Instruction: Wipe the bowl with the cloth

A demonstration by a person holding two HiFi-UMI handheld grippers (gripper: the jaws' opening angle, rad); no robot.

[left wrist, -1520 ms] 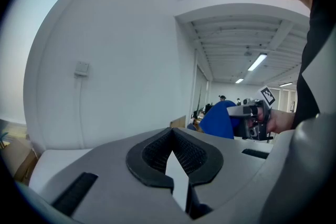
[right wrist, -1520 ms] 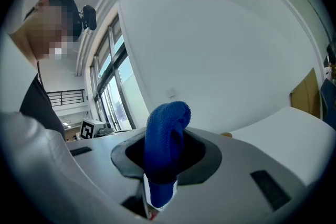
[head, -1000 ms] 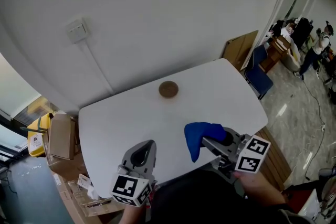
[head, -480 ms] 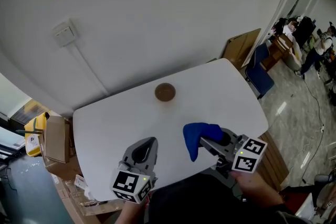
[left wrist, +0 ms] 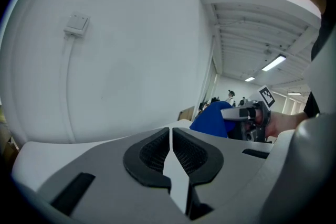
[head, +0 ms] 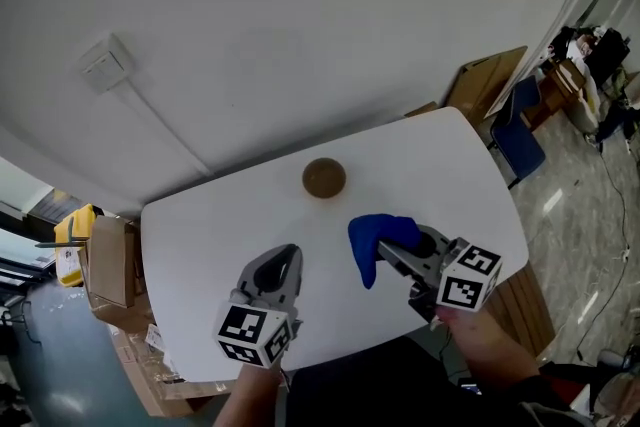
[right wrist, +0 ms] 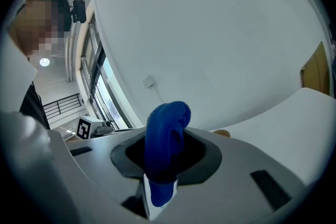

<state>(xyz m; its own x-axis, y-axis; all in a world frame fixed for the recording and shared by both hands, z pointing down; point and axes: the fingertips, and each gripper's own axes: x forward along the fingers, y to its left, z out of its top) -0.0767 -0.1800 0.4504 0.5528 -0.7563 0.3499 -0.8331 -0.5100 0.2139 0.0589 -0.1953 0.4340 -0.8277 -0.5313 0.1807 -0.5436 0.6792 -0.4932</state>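
Head view: the bowl [head: 324, 177] stands free near the worktop's [head: 200, 235] far edge. Left gripper view: the left hand-held gripper [left wrist: 171, 136] is closed and empty; if nothing steadies the bowl, wiping could push it off. Right gripper view: the right hand-held gripper [right wrist: 160, 165] clamps the cloth [right wrist: 165, 128].

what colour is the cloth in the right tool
The cloth is solid blue; it shows best in the right gripper view.

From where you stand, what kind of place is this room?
Probably an office or lab workroom: a plain white table stands by a bare white wall, cardboard boxes sit on the floor beside it, and desks with people around them show further back.
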